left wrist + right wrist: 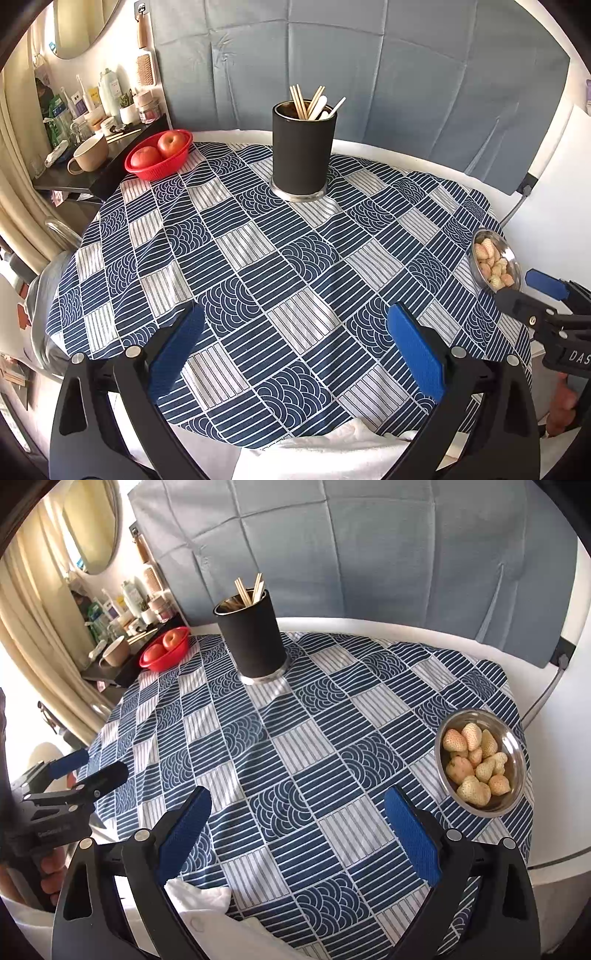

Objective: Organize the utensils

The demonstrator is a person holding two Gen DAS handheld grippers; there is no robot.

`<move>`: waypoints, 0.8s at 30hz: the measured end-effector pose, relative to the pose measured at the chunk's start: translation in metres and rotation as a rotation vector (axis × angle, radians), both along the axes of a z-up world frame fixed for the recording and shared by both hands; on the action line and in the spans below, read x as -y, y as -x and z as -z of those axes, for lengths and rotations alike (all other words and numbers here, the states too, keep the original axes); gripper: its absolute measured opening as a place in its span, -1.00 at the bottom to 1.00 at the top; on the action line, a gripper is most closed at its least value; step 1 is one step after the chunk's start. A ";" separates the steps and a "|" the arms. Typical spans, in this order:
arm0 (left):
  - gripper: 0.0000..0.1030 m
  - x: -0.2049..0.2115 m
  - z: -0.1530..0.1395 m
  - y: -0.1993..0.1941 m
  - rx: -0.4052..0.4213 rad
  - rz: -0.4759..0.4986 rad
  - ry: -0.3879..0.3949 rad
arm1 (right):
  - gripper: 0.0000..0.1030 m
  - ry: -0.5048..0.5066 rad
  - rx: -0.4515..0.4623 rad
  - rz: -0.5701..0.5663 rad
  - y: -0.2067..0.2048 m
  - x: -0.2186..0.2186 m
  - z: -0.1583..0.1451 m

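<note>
Utensils stand in the black holder (303, 147); none lies loose on the cloth.
Left gripper (295, 343) and right gripper (297, 827) hang wide, empty; probably finished, withdrawal next.

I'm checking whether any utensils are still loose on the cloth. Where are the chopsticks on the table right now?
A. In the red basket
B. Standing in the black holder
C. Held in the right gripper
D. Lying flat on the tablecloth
B: the chopsticks stand upright in the black holder, and both the left gripper and the right gripper are open and hold nothing.
</note>
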State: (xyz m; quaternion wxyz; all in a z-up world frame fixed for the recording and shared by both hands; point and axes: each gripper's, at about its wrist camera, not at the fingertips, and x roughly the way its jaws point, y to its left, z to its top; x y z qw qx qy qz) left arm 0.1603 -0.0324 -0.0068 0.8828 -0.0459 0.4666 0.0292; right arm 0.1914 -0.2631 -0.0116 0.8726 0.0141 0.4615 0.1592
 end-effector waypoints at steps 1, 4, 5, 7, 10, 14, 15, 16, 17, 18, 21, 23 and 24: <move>0.89 0.001 0.000 0.000 -0.002 0.004 -0.002 | 0.76 0.000 -0.001 0.000 0.000 0.000 0.000; 0.89 0.002 0.001 0.000 -0.006 0.003 -0.019 | 0.76 -0.003 -0.003 -0.003 0.000 -0.001 0.000; 0.89 0.002 0.001 0.000 -0.005 -0.003 -0.022 | 0.76 0.003 -0.002 -0.004 0.000 -0.002 -0.001; 0.89 0.002 0.001 0.001 -0.005 -0.014 -0.016 | 0.76 0.006 0.000 -0.017 0.000 -0.003 0.000; 0.89 -0.001 -0.001 0.002 0.004 -0.026 -0.020 | 0.76 0.004 -0.002 -0.025 0.001 -0.004 0.000; 0.89 0.002 -0.001 0.002 0.003 -0.016 -0.023 | 0.76 -0.006 -0.003 -0.030 -0.001 -0.004 0.003; 0.89 0.002 0.000 0.002 0.000 -0.013 -0.023 | 0.76 -0.004 -0.003 -0.031 -0.001 -0.004 0.003; 0.89 0.003 0.000 0.002 -0.002 -0.012 -0.024 | 0.76 -0.003 -0.001 -0.031 -0.001 -0.004 0.003; 0.89 0.003 0.000 0.002 -0.004 -0.008 -0.020 | 0.76 -0.009 0.003 -0.031 0.000 -0.004 0.002; 0.89 0.003 0.001 0.003 -0.005 -0.007 -0.018 | 0.76 -0.012 0.006 -0.035 0.000 -0.004 0.002; 0.89 0.003 0.003 0.003 -0.014 -0.017 -0.017 | 0.76 -0.009 0.015 -0.035 0.002 -0.004 0.000; 0.89 0.001 0.004 0.003 -0.021 -0.025 -0.009 | 0.76 -0.008 0.017 -0.041 0.002 -0.004 0.000; 0.89 0.001 0.004 0.003 -0.020 -0.027 -0.007 | 0.76 -0.008 0.017 -0.045 0.003 -0.004 0.000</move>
